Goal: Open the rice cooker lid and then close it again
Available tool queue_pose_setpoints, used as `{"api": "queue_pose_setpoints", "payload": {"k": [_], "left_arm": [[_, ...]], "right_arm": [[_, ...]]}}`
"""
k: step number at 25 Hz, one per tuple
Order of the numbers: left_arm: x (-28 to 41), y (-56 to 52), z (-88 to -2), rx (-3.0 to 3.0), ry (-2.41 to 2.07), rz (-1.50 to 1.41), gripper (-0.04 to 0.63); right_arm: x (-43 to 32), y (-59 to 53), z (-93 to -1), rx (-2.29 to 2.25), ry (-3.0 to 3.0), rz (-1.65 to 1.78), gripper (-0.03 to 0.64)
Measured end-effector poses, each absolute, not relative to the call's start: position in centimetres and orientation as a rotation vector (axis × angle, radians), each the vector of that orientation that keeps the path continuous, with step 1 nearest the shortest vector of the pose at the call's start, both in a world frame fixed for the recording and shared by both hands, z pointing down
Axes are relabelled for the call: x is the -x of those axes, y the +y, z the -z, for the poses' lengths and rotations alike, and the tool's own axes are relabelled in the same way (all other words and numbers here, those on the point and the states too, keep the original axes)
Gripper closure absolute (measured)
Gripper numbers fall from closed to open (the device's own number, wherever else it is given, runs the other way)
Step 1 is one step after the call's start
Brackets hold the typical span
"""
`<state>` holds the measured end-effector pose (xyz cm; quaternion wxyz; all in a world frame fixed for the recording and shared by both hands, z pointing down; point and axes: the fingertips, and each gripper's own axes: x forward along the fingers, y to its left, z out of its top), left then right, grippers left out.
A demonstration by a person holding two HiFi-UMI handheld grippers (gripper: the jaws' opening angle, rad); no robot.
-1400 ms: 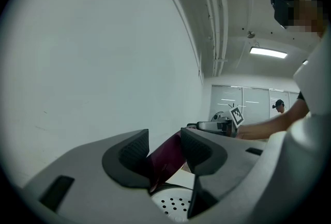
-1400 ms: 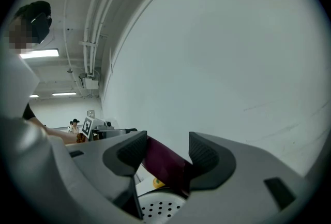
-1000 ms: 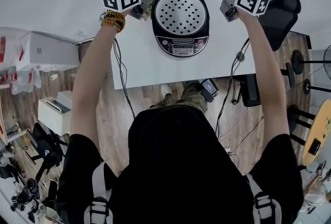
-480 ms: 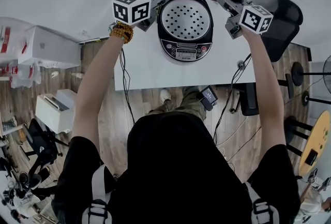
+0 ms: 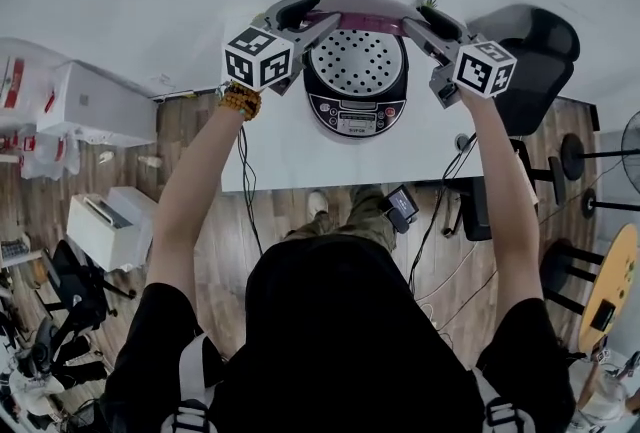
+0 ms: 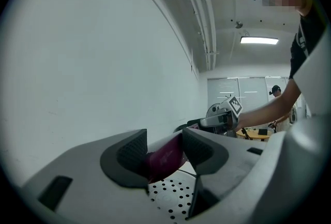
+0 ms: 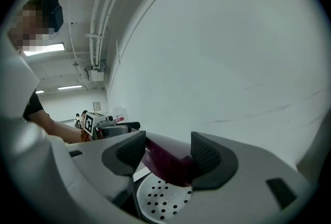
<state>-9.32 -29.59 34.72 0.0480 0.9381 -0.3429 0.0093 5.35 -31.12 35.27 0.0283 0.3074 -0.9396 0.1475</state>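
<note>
Fingers (image 6: 132,151) of left gripper (image 6: 164,151), just widening, and right gripper (image 7: 168,158) pinch tilted lid (image 5: 357,61), underside toward person (image 5: 350,341).

Between the grey, black-padded left tongs (image 5: 325,13) and right tongs (image 5: 413,17): maroon lid (image 5: 365,21), its silver inner plate (image 5: 357,61) dotted with holes. Their cubes (image 5: 262,58) carry black-and-white squares (amber beads (image 5: 240,99) behind the left one). Black cooker (image 5: 320,99), white table (image 5: 290,156).
</note>
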Motion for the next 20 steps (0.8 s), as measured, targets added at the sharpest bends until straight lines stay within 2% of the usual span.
{"api": "queue_pose_setpoints", "payload": {"k": [12, 20], "left_arm": [[9.5, -27.6, -36.5, -2.842, -0.99, 0.01, 0.382], [9.7, -27.7, -36.6, -2.754, -1.032, 0.149, 0.383]], "right_arm": [[-5.2, -29.0, -37.3, -0.909, -2.867, -0.462, 0.344], [-5.7, -28.6, -38.0, -0.894, -2.886, -0.413, 0.344]]}}
